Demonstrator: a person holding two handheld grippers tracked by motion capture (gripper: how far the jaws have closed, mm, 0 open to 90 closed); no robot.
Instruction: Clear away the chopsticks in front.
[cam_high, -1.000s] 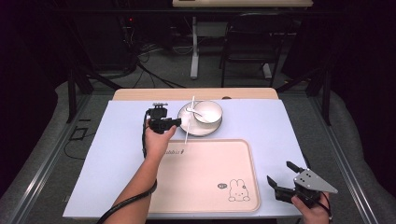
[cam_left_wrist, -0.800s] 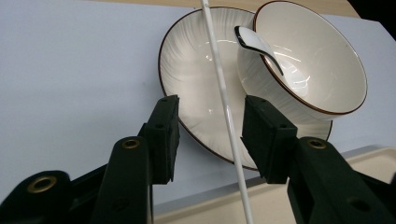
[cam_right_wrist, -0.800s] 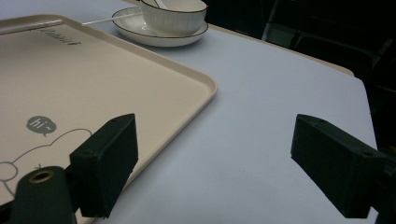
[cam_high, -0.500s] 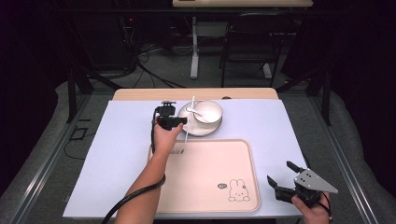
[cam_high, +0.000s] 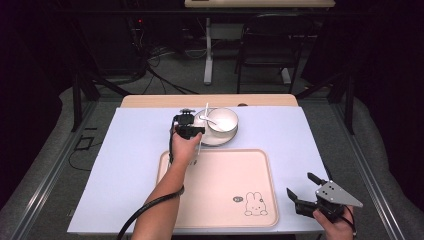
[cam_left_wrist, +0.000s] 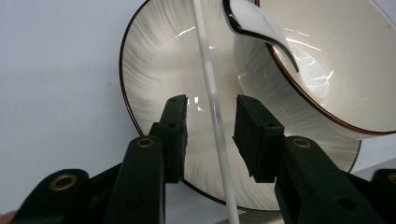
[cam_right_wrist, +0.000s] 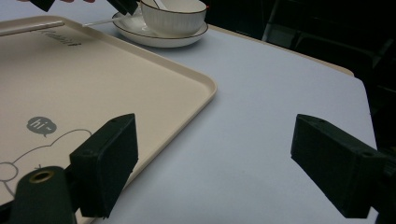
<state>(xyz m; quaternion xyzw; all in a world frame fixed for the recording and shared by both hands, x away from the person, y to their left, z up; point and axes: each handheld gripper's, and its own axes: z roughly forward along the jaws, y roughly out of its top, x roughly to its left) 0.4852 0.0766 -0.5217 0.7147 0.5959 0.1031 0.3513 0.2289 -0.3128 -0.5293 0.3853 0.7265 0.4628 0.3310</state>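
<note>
The left forearm reaches forward from the bottom edge, its hand-held gripper (cam_high: 189, 131) low, jaws partly apart and just closing in, pads not yet pressing. The right hand-held gripper (cam_high: 306, 190) rests near the bottom right corner, jaws spread wide.

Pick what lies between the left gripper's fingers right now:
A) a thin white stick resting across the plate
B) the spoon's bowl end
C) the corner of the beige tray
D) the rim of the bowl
A. In the left gripper view, the thin white stick runs up between the two fingers over the plate; the fingers have just been closing around it, with gaps on both sides.
</note>
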